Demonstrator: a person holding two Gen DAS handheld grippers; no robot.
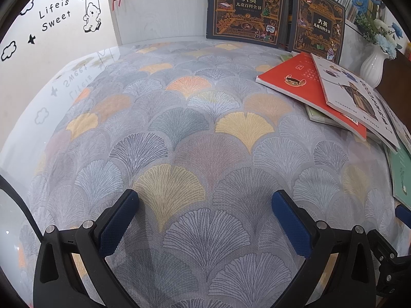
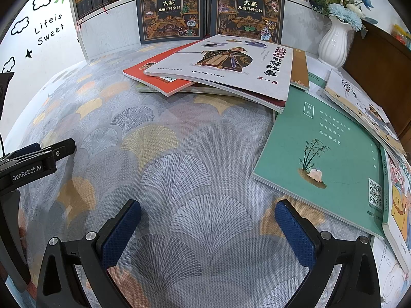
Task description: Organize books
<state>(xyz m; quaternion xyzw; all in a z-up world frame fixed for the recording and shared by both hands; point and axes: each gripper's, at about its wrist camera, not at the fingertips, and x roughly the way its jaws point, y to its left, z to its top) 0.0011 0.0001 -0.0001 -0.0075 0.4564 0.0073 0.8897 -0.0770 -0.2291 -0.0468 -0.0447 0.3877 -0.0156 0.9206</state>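
Nothing had been picked up yet, so this looked like the very start. Both the left gripper (image 1: 205, 205) and right gripper (image 2: 208, 215) hung over the tablecloth (image 2: 164, 169) with fingers spread wide, holding nothing. The loose books sat in a messy pile to the right, white storybook (image 2: 231, 69) on top of the red one (image 2: 156, 79), green book (image 2: 323, 154) nearest. Next move was probably reaching right for the green one's edge.

Green book (image 1: 403, 177) cut by right edge, olive book (image 2: 147, 88) mostly buried under stack
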